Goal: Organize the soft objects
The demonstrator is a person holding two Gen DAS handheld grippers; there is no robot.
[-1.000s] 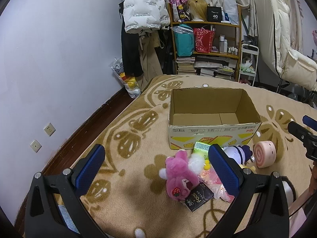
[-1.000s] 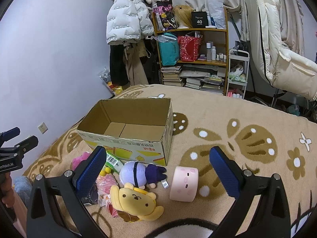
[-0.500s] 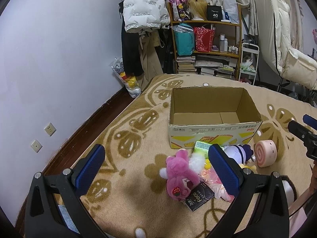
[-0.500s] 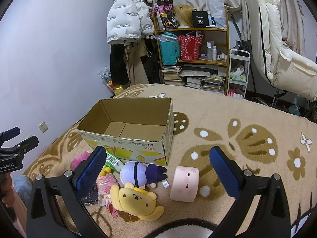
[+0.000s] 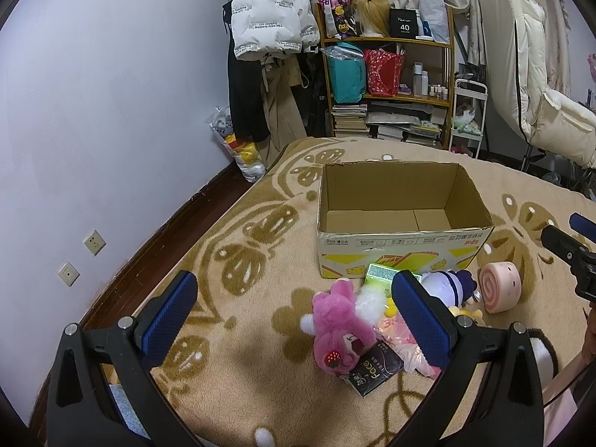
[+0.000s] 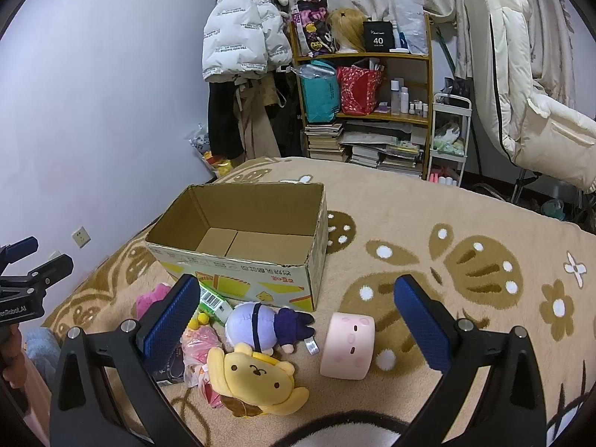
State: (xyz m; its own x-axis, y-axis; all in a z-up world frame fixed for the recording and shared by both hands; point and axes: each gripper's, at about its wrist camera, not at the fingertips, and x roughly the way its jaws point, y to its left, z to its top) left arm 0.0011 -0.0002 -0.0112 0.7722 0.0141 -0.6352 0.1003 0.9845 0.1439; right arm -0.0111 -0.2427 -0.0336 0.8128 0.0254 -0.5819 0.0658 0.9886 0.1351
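An open cardboard box (image 5: 402,240) (image 6: 238,279) stands empty on the beige rug. In front of it lie soft toys: a pink plush (image 5: 337,329), a purple-and-white plush (image 6: 260,324) (image 5: 449,287), a yellow dog plush (image 6: 255,378) and a pink roll cushion (image 6: 348,344) (image 5: 499,287). My left gripper (image 5: 294,316) is open and empty, held above the rug left of the pink plush. My right gripper (image 6: 298,322) is open and empty, held above the purple plush and the cushion.
Among the toys lie a green carton (image 5: 380,273) (image 6: 212,300), a black packet (image 5: 372,370) and a pink plastic bag (image 6: 199,342). A cluttered shelf (image 5: 387,85), hung coats (image 5: 268,56) and a folded white mattress (image 5: 536,93) stand behind. The purple wall (image 5: 93,111) is to the left.
Both views have drifted very slightly. The box and the toys have not moved, and both grippers stay open.
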